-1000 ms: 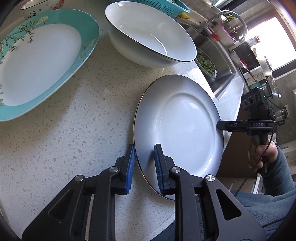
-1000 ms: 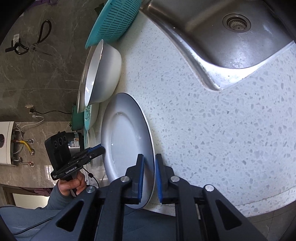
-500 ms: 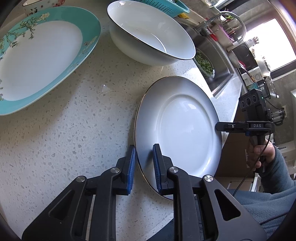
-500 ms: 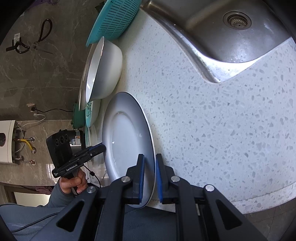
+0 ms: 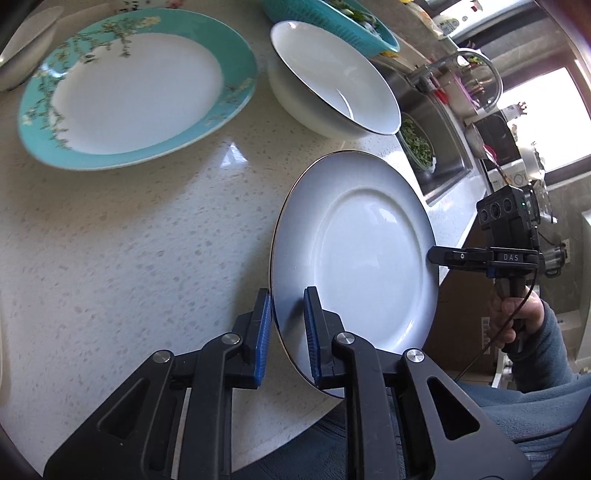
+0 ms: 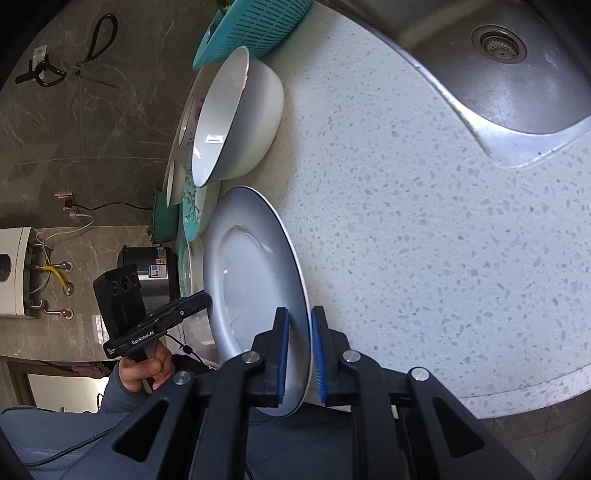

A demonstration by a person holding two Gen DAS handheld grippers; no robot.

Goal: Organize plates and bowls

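Grasped at opposite rims and lifted off the speckled counter: white plate, near edge between the blue pads of the left gripper, far edge pinched between the right gripper fingers, white bowl beyond.

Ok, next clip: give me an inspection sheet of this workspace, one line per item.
Surface: speckled pale countertop.
Job's things: white plate held at opposite rims; teal-rimmed plate and white bowl resting behind.
Clutter: teal colander, greens in the sink.
Grippers: left gripper and right gripper both straddle the plate's rim.
Cables: black lead from the right gripper's handle.
Surroundings: sink, scissors on the wall.
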